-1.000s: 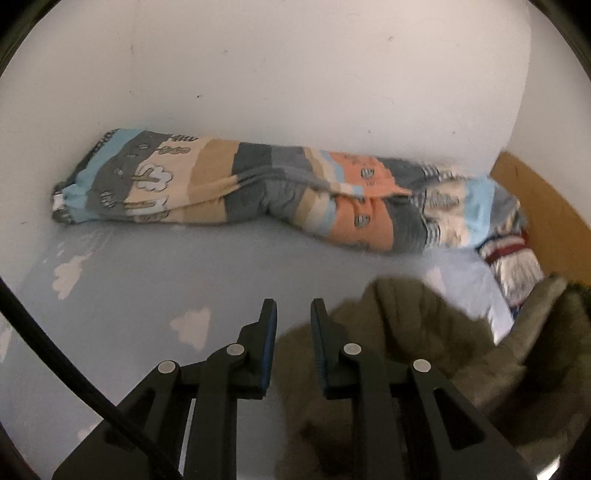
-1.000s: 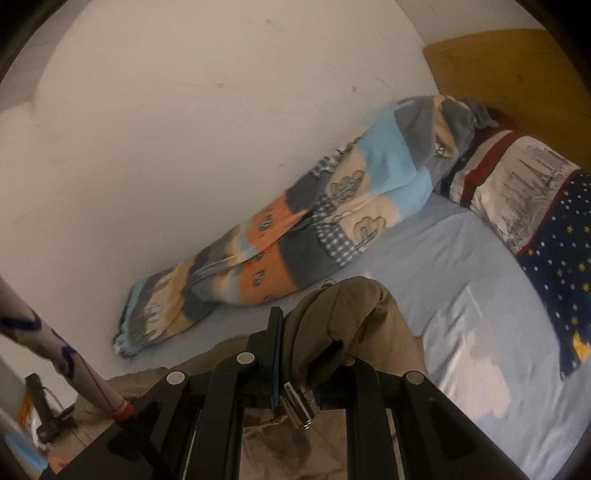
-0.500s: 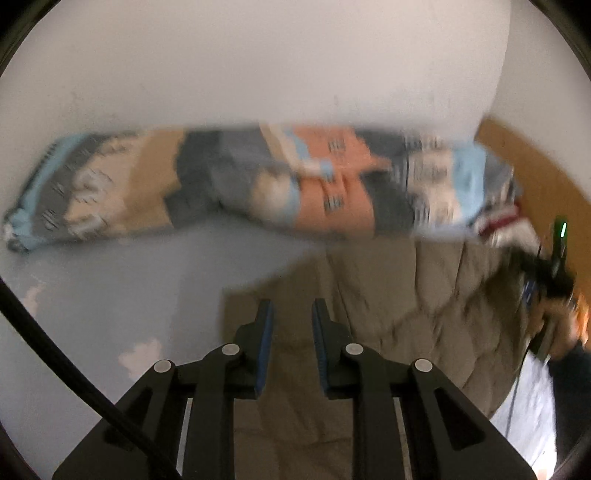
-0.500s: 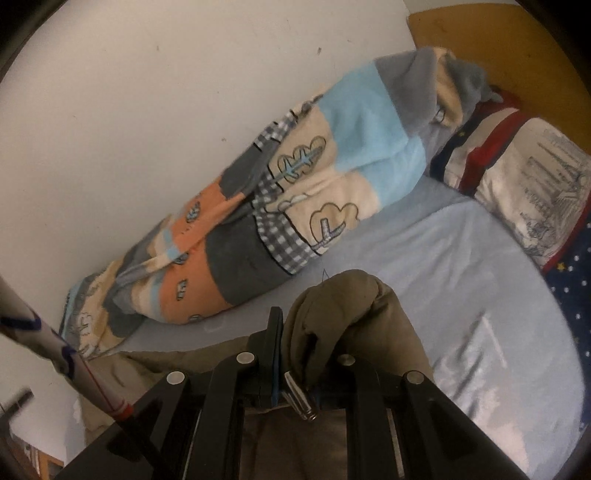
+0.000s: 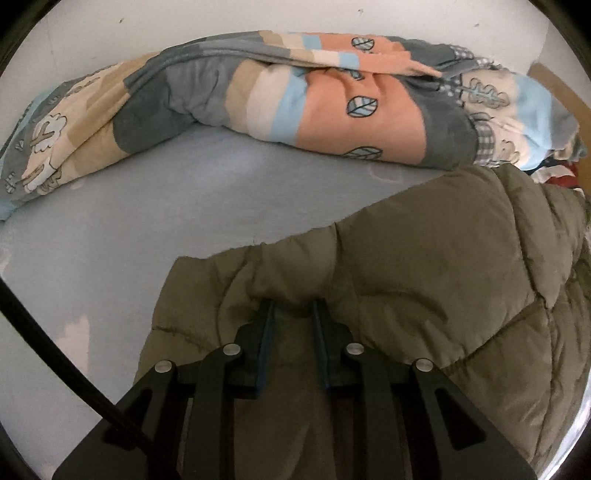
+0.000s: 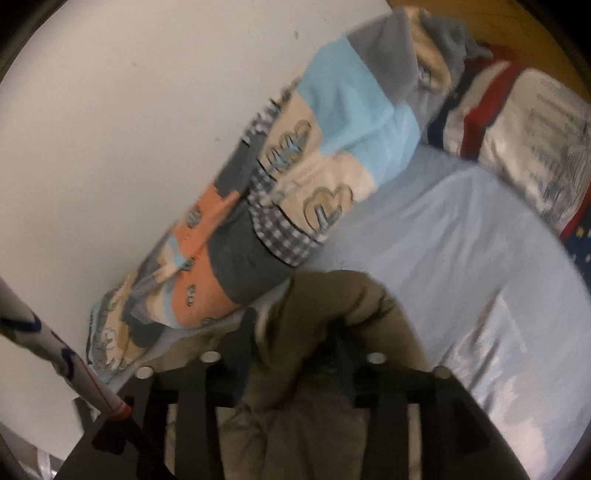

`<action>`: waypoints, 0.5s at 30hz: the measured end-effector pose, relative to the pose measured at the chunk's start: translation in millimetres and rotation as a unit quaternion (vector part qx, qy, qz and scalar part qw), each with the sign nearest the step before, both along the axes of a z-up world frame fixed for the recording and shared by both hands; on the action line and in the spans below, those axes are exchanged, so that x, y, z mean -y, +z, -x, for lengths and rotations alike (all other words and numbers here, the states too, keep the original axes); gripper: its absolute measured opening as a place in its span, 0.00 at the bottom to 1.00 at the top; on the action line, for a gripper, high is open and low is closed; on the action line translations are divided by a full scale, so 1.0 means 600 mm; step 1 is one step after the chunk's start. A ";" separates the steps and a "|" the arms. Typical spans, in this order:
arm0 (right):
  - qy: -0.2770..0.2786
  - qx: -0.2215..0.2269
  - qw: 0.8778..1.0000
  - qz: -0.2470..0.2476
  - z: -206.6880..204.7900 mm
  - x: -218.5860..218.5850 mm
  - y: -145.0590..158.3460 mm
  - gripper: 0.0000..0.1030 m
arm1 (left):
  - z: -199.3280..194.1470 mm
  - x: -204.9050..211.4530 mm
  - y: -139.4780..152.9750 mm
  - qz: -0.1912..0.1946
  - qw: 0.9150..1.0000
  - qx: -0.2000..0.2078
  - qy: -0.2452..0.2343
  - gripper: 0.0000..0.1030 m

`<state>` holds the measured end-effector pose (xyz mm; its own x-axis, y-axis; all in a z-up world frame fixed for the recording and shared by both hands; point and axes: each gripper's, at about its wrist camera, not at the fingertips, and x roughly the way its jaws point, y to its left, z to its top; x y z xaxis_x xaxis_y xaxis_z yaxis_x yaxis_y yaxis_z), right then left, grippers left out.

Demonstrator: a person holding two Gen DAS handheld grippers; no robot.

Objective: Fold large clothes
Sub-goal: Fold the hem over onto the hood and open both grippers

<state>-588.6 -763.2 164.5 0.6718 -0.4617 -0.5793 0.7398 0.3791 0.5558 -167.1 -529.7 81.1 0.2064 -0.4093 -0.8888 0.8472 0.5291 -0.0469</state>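
Observation:
An olive-green quilted jacket (image 5: 443, 258) lies spread on the light-blue bed sheet (image 5: 129, 229). My left gripper (image 5: 291, 314) is shut on the jacket's hem, with a fold of fabric pinched between the blue pads. In the right wrist view, my right gripper (image 6: 295, 332) is shut on a bunched part of the same jacket (image 6: 332, 306) and holds it just above the sheet (image 6: 461, 258). The right view is blurred.
A rolled patchwork quilt (image 5: 295, 99) lies along the white wall (image 5: 110, 29); it also shows in the right wrist view (image 6: 295, 192). Pillows (image 6: 524, 129) sit by the wooden headboard (image 6: 517, 22). A white sleeve (image 6: 55, 354) crosses the lower left.
My left gripper has moved onto the jacket and closed on its hem. The jacket now lies spread out toward the quilt. My right gripper has carried its bunch of jacket toward the quilt.

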 end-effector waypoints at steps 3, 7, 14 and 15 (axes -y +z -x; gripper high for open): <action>0.023 0.013 0.999 0.025 0.035 -0.032 0.034 0.56 | -0.003 -0.011 0.012 0.008 1.000 -0.002 0.007 0.20; 0.086 -0.034 0.995 0.040 0.041 -0.109 0.031 0.56 | 0.011 -0.053 0.057 0.040 0.999 -0.015 -0.012 0.20; 0.172 -0.148 0.971 0.076 0.005 -0.225 -0.050 0.56 | 0.118 -0.132 0.089 0.057 0.991 -0.022 -0.118 0.24; 0.176 -0.166 0.967 0.073 -0.006 -0.229 -0.069 0.56 | 0.129 -0.129 0.078 0.049 0.991 -0.016 -0.125 0.24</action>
